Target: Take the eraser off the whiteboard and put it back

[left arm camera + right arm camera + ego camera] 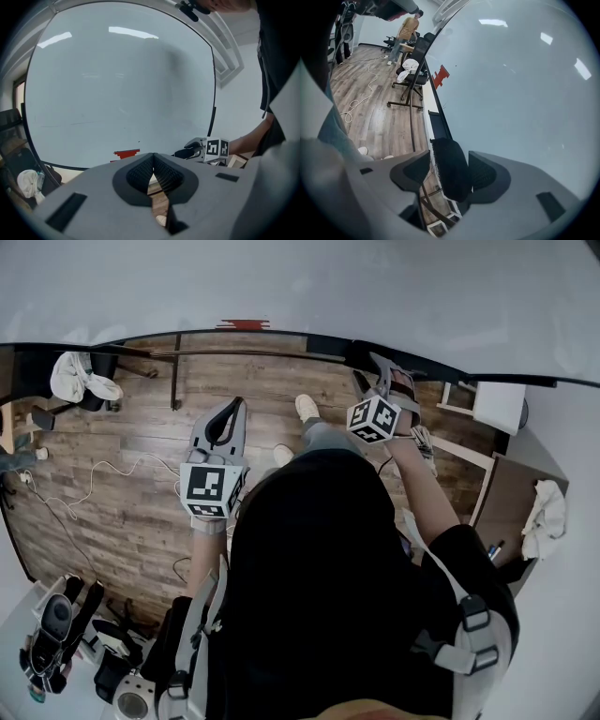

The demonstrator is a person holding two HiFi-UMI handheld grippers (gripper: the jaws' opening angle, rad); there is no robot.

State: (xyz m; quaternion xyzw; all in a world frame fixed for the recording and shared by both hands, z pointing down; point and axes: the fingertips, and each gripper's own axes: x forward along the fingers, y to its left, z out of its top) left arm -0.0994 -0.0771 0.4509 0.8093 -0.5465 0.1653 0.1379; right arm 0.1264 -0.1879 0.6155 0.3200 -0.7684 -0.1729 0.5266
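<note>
Filling most of each view, the whiteboard [300, 287] is wiped bare apart from a small red patch [126, 153] near its lower edge, and the person stands close before it with both tools raised. The job looks midway: the eraser [451, 176], a dark felt block, is in the right gripper [446, 157] rather than sitting alone on the board, so the taking seems done or nearly so and the putting back is left. Whether the block touches the board surface at this instant cannot be told; it sits right at the black lower frame [436, 101]. The right gripper's fingers [485, 176] are closed onto the eraser. It lies flat along the finger nearer the board, while the other finger meets its edge only at the tip, with floor showing through the gap lower down. It stands upright between them and pokes out past their tips. The left gripper [153, 161] hangs apart to the side, its tips pressed together on nothing.
</note>
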